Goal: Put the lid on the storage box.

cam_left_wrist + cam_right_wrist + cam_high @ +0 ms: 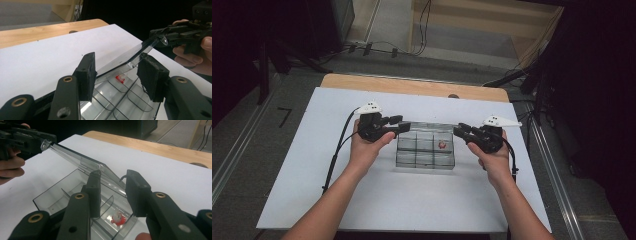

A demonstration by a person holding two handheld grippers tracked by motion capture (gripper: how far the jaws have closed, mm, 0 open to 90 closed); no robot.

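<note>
So what's being worked here is the lid (432,123) of a clear compartment box (425,159), which is parked mid-way across the white board (377,200) laid over the wooden counter (412,86). The lid is hinged along the far side and is lifted at a slant, one end taken by each tool. That looks like the reason for the mirrored setup: a long, thin, bendy lid is less likely to twist if both corners are raised together.

The left tongs (399,122) are set about halfway open, with the lid's end sitting between the pads. Whether the pads are actually pressing on it can't be made out. From the right gripper view the lid's corner tab seems tucked at their tips (47,141).

The right tongs (459,130) are also spread fairly wide. In the left gripper view, though, the other corner tab looks pinched between their tips (162,37), so the lid is probably being carried mainly from that side.

A small red thing (442,145) is left lying in a far right compartment, just below the raised lid. Easy access to it is presumably why the lid is being held up. The box itself is flat on the board, with nothing holding it down.
</note>
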